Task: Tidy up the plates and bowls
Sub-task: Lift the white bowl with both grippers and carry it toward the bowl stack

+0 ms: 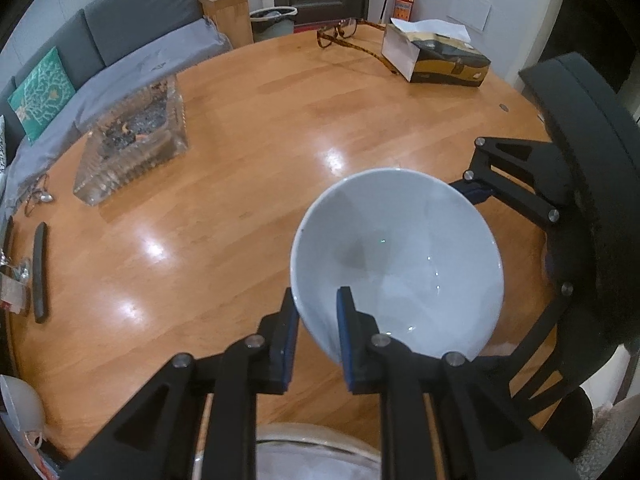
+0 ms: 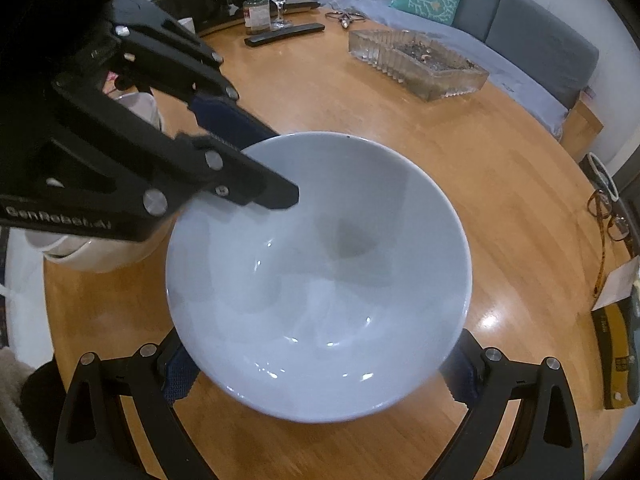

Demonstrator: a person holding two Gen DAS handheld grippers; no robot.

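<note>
Above the wooden table (image 1: 224,184), empty white bowl (image 2: 320,280), rim clenched by left hand-held gripper (image 1: 318,332), cradled between right hand-held gripper's (image 2: 320,364) fingers.

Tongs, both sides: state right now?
Left tongs: shut on the bowl rim, one finger inside, one outside.
Right tongs: fingers spread either side of the bowl; contact cannot be told.

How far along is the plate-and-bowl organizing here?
Nothing looks stacked yet. In hand: the white bowl, rim clamped by the left gripper, right gripper straddling it, grip unclear. Left: placing it; another white dish waits at the table edge.
</note>
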